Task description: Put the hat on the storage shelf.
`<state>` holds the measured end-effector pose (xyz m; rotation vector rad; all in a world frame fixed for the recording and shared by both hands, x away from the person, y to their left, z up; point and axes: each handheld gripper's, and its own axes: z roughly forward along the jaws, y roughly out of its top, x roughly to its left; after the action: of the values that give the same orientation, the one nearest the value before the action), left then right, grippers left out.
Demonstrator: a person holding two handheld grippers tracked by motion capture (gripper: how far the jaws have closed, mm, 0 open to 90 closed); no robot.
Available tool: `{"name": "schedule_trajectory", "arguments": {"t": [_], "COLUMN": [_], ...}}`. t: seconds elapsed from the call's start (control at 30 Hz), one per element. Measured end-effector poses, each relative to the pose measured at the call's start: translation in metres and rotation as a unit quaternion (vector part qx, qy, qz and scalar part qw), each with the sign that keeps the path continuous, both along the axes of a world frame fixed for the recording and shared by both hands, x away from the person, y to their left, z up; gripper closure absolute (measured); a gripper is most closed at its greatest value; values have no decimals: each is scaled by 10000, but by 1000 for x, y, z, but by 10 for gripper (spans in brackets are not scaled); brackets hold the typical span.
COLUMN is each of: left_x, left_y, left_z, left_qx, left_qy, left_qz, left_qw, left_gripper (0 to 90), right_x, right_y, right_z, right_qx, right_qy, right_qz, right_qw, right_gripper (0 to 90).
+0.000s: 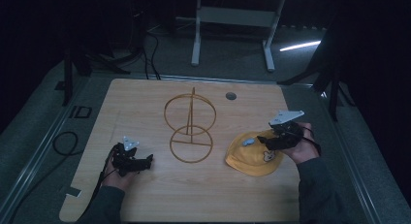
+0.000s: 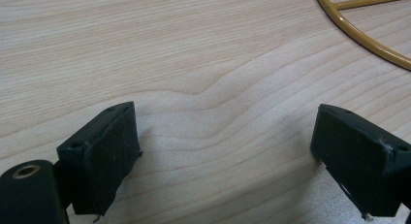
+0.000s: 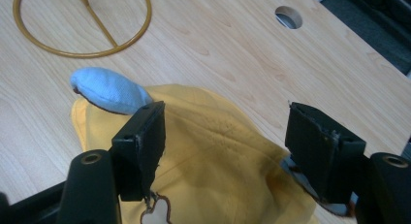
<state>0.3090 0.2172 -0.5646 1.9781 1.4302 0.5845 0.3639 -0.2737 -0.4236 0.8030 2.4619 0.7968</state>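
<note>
A yellow cloth hat (image 1: pixel 249 158) with a pale blue ear (image 1: pixel 248 142) lies on the right side of the wooden table (image 1: pixel 145 200). My right gripper (image 1: pixel 264 142) hangs just over the hat's right part. In the right gripper view the right gripper (image 3: pixel 225 112) is open, its jaws straddling the hat (image 3: pixel 213 156) without pressing it, and the blue ear (image 3: pixel 106 90) lies beyond the left jaw. A gold wire stand (image 1: pixel 190 132) stands at the table's middle. My left gripper (image 1: pixel 145 161) rests low at the front left, open (image 2: pixel 225 117) over bare wood, pointing toward the stand's base ring (image 2: pixel 368 44).
A round cable hole (image 1: pixel 231 95) sits in the table's far side, also seen as a hole (image 3: pixel 288 16) in the right gripper view. The stand's ring (image 3: pixel 82 52) lies beyond the hat. A desk frame (image 1: pixel 232 20) stands on the floor behind the table.
</note>
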Motion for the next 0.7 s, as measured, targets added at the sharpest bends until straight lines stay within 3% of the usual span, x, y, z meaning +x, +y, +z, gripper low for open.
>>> {"name": "schedule_trajectory", "arguments": {"t": [0.1,0.33,0.53,0.7], "left_x": [0,0,0,0], "left_y": [0,0,0,0], "left_z": [0,0,0,0], "left_qx": [1,2,7,8], "left_qy": [1,0,1,2], "left_qz": [0,0,-4,-3], "left_qw": [10000,10000,10000,10000], "left_gripper": [102,102,102,102], "right_x": [1,10,12,11], "right_y": [1,3,3,1], "right_z": [-1,-9,-11,-9], "right_qx": [11,-241,-438,-484], "right_qy": [37,247,388,574], "right_qz": [28,239,275,377], "right_qw": [10000,9991,9979,9965], "right_gripper": [312,345,521,757]}}
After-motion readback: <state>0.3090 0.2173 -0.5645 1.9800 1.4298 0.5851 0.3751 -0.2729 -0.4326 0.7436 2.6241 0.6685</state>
